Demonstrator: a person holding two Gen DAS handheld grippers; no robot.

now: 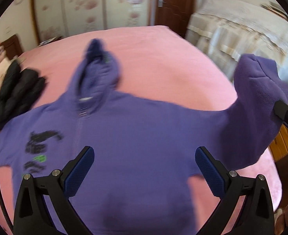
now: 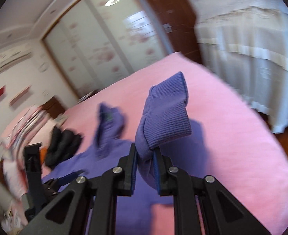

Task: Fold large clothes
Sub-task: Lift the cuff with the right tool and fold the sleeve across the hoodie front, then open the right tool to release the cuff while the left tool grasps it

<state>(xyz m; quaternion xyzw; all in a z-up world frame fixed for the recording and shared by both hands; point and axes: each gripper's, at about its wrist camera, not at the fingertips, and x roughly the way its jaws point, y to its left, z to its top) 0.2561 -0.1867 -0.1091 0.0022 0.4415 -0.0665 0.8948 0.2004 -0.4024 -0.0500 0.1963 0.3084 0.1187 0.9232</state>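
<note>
One purple hoodie on the bed: right tongs pinch its sleeve cuff (left tongs gape empty).

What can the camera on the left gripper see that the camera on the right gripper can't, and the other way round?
Only the left view shows the black and green print on the purple hoodie's chest, and the left gripper with its jaws apart and nothing between them. Only the right view shows the ribbed cuff up close, pinched in the right gripper, plus a ceiling light. Both show the pink bed, the hood, the dark bundle of clothing, the flowered wardrobe and the door.
</note>
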